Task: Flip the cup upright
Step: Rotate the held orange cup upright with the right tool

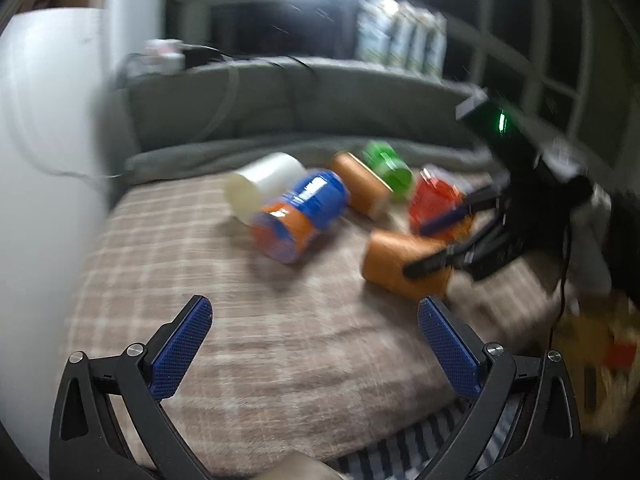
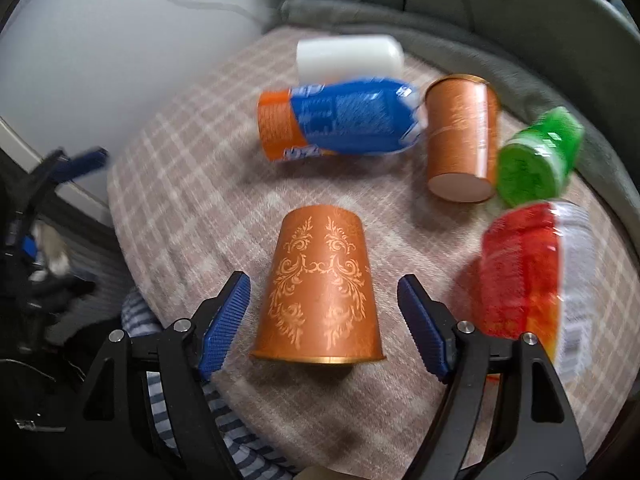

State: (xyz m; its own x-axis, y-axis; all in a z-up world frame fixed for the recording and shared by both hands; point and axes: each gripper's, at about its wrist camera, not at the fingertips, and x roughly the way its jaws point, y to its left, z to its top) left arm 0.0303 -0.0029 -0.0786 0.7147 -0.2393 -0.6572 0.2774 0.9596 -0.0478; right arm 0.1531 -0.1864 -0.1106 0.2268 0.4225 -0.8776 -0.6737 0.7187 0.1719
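Observation:
An orange patterned cup (image 2: 320, 292) stands upside down, rim down, on the plaid cushion (image 2: 192, 184). My right gripper (image 2: 324, 288) is open, its blue pads on either side of the cup, apart from it. In the left wrist view the same cup (image 1: 400, 264) sits at the right with the right gripper (image 1: 440, 236) around it. My left gripper (image 1: 316, 312) is open and empty above the cushion (image 1: 240, 340), well short of the cups. A second orange cup (image 2: 460, 140) lies on its side further back.
A white cup (image 2: 348, 56), a blue-and-orange container (image 2: 336, 120), a green jar (image 2: 536, 160) and a red jar (image 2: 528, 276) lie on the cushion. A grey raised edge (image 2: 440, 28) rims the cushion at the back. Striped fabric (image 2: 224, 420) lies at the front.

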